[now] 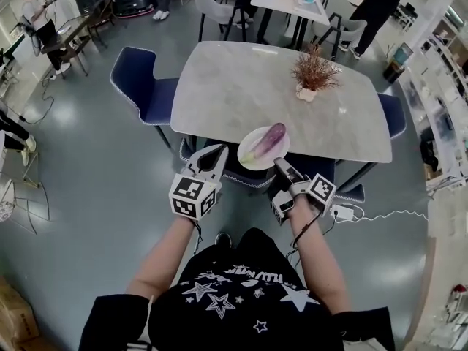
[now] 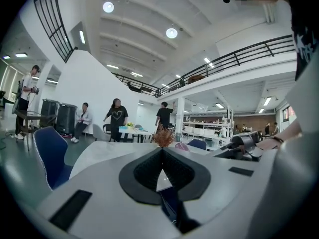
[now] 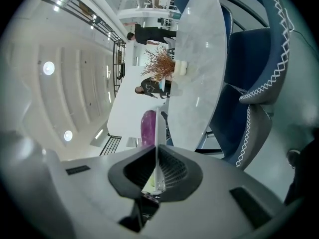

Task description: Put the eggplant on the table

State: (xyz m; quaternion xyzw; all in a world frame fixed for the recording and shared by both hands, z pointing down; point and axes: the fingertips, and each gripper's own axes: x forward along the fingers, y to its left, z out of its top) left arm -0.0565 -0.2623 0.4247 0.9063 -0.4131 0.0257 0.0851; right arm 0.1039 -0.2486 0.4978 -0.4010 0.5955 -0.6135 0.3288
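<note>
Right tool grips plate; jaw covers eggplant's near end.

grey marble-look table, rounded corners. small pot of dried twigs stands on its far right part. white plate at near edge, overhanging it; can't tell if it rests on the top.

Black short-sleeved tee with white stars and some lettering; left tool is white with black pads, right tool looks darker; each has a marker cube of black-and-white squares on its tee side; a thin black cable runs from the right one toward the tee.
</note>
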